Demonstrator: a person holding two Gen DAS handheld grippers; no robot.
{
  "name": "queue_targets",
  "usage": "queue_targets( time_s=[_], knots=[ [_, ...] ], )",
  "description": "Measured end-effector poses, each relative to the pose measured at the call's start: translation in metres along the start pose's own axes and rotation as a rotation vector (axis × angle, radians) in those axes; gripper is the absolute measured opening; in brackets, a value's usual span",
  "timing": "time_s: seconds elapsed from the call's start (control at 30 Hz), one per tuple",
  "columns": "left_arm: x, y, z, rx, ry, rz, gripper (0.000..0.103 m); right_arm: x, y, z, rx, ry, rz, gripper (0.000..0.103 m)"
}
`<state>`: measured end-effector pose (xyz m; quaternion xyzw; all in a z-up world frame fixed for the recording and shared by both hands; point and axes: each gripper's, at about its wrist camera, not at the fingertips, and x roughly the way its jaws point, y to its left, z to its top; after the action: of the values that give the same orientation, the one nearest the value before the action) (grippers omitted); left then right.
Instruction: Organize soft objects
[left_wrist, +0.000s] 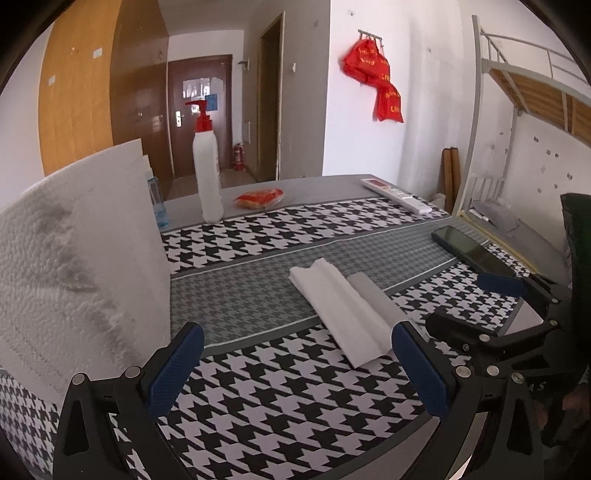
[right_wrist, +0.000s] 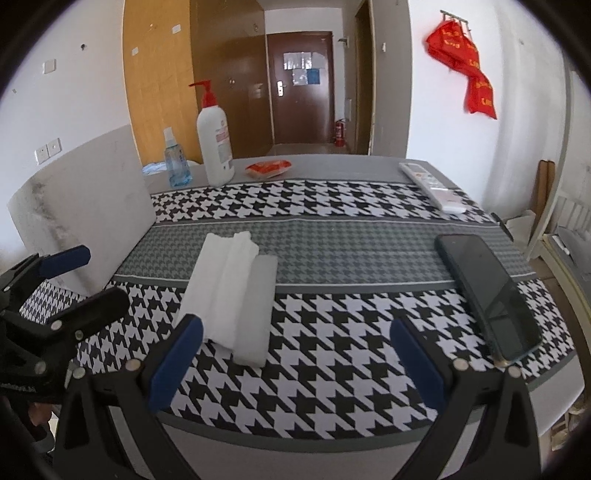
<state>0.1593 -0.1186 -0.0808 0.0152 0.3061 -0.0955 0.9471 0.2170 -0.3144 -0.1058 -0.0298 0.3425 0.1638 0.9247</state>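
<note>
1. A folded white tissue (left_wrist: 341, 312) lies flat on a houndstooth tablecloth (left_wrist: 295, 398), its far end on the grey centre band and its near end on the black-and-white checks

2. The left gripper (left_wrist: 297, 363) hangs low over the near edge of the table with its blue-padded fingers spread wide and nothing between them; the tissue's near end sits just beside the inner face of one finger

3. The right gripper (right_wrist: 295, 360) is likewise spread wide and empty above the cloth, with the tissue (right_wrist: 231, 295) off to the side of one finger and a dark phone (right_wrist: 487, 295) lying face up on the other side

4. A white foam board (left_wrist: 81, 258) stands on edge along one side of the table, grey-smudged on its face

5. At the far end stand a white pump bottle (right_wrist: 216, 144) with a red top and a small blue spray bottle (right_wrist: 176, 162), close together; a red packet (right_wrist: 269, 168) and a white remote control (right_wrist: 432, 184) lie farther along
</note>
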Motion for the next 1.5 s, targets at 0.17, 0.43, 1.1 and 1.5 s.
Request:
queue_targets(
  time_s=[0.17,0.43,1.1,1.5],
  knots=[
    [-0.001,0.004,-0.003,-0.017,-0.001,0.017,0.102,0.009,0.004,0.000,-0.027,0.021,0.021,0.102],
    [0.003,0.006,-0.004,-0.033,0.006,0.038,0.102,0.025,0.007,0.000,-0.042,0.080,0.065,0.077],
    [0.018,-0.003,0.003,-0.026,0.026,0.034,0.102,0.036,0.017,0.000,-0.117,0.122,0.091,0.037],
    [0.020,-0.003,0.006,-0.025,0.021,0.036,0.102,0.034,0.008,0.005,-0.076,0.110,0.142,0.019]
  ],
)
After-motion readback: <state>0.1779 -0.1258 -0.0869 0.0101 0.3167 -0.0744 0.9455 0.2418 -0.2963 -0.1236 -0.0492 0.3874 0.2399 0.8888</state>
